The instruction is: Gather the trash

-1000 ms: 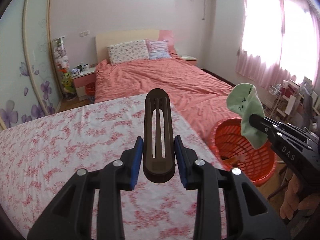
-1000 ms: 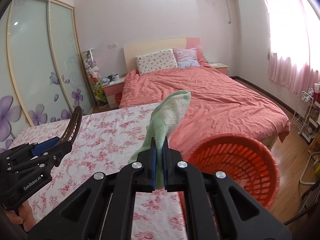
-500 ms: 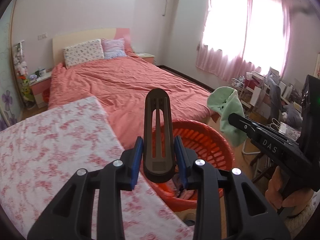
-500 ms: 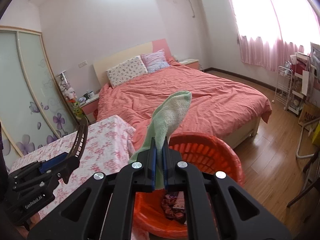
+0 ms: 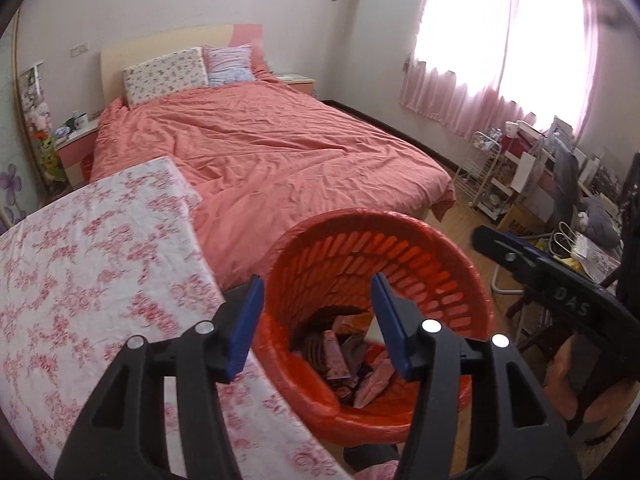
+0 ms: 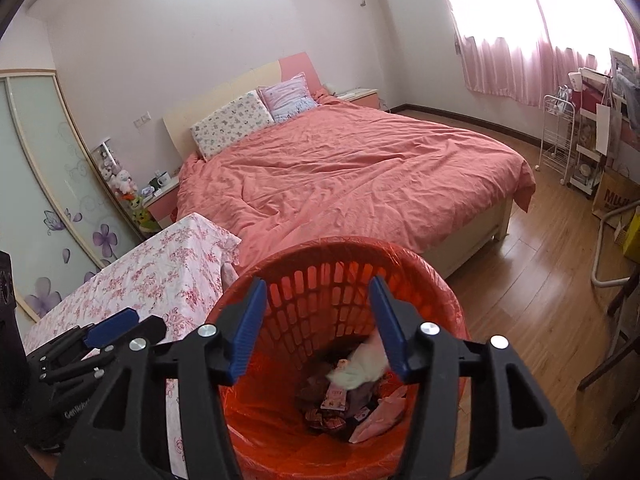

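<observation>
A red slatted basket (image 5: 360, 216) lined with a red bag stands on the floor beside the floral-cloth table (image 5: 80, 280). My left gripper (image 5: 318, 322) hangs over its mouth, jaws opening, nothing between the blue pads. A dark brown strip (image 5: 332, 313) lies among wrappers (image 5: 334, 354) at the bottom. In the right wrist view my right gripper (image 6: 318, 324) is also over the basket (image 6: 340, 242), jaws opening and empty. A pale green sock (image 6: 360, 368) lies on the trash below it. Each gripper shows at the edge of the other's view: the right gripper (image 5: 552, 280), the left gripper (image 6: 108, 328).
A bed with a salmon cover (image 6: 360, 168) fills the room behind the basket. A white wire rack (image 6: 558, 140) and cluttered shelves line the right wall under pink curtains. Wood floor (image 6: 540, 280) runs right of the basket. A sliding wardrobe (image 6: 48, 184) stands at the left.
Both grippers swung from over the table to above the basket and dipped. The left one let go of the dark strip, the right one let go of the green sock; both jaws opened.
</observation>
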